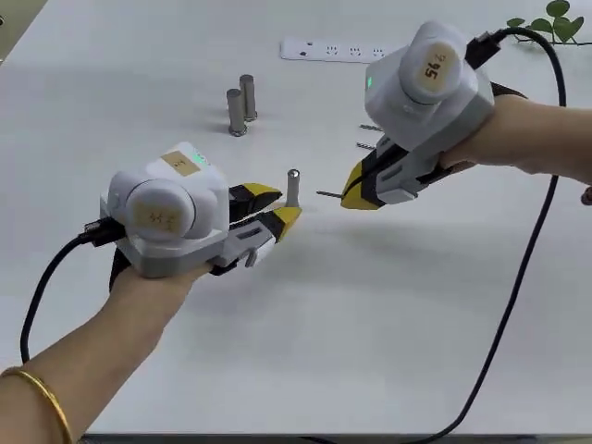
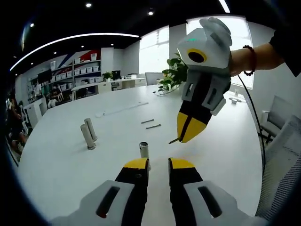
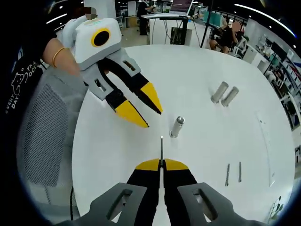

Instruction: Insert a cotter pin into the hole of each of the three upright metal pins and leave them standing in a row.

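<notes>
- I'm working over the white table (image 1: pixel 370 305).
- My left gripper (image 1: pixel 282 205) is hovering with its jaws spread, gripping nothing, just beside the nearest metal pin (image 1: pixel 293 185).
- My right gripper (image 1: pixel 352 198) is pinching a cotter pin (image 1: pixel 328 194), which is pointing at that upright pin without touching it.
- Two more metal pins (image 1: pixel 237 111) are standing farther back.

Short grey metal pin (image 1: pixel 292 185) upright at frame centre, alone. Two taller metal pins (image 1: pixel 237 113) upright, just beside each other, upper centre-left. Thin cotter pin (image 1: pixel 328 194) horizontal, just right of centre pin, tip toward it, pinched in right gripper (image 1: pixel 351 199). Two spare cotter pins (image 1: pixel 369 128) flat, upper right of centre.
</notes>
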Available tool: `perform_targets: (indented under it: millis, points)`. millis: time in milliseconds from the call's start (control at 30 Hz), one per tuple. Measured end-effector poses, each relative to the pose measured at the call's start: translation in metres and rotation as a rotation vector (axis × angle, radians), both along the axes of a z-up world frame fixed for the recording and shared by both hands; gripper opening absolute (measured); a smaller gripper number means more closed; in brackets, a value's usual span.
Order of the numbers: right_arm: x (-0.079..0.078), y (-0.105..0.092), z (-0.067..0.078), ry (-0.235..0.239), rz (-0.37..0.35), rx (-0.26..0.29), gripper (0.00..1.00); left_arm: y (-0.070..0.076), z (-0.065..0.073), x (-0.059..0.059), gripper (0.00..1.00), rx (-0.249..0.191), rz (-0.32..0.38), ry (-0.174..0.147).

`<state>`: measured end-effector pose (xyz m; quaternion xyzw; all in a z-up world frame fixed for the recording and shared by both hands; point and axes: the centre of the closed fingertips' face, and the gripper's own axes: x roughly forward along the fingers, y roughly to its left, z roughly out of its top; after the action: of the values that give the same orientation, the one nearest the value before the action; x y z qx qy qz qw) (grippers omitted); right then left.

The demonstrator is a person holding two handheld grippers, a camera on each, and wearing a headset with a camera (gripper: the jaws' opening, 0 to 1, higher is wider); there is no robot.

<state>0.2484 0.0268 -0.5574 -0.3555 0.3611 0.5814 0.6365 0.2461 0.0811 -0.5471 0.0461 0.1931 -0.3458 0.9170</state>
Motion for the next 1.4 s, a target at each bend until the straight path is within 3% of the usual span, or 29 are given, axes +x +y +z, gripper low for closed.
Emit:
perform_targets:
  millis: [333, 433, 633, 1400]
  points:
    - [0.012, 0.004, -0.003, 0.013, -0.021, -0.017, 0.0, -0.002, -0.02, 0.019, 0.14, 0.032, 0.053, 0.018]
    - [0.014, 0.005, -0.003, 0.016, -0.024, -0.011, 0.0, -0.003, -0.026, 0.023, 0.14, 0.062, 0.067, 0.029]
    - [0.017, 0.007, -0.005, 0.013, -0.027, -0.015, 0.0, -0.007, -0.033, 0.029, 0.14, 0.09, 0.073, 0.021]
    - [0.014, 0.019, -0.007, 0.023, -0.014, 0.003, 0.0, -0.009, -0.038, 0.042, 0.06, 0.075, 0.119, 0.031]
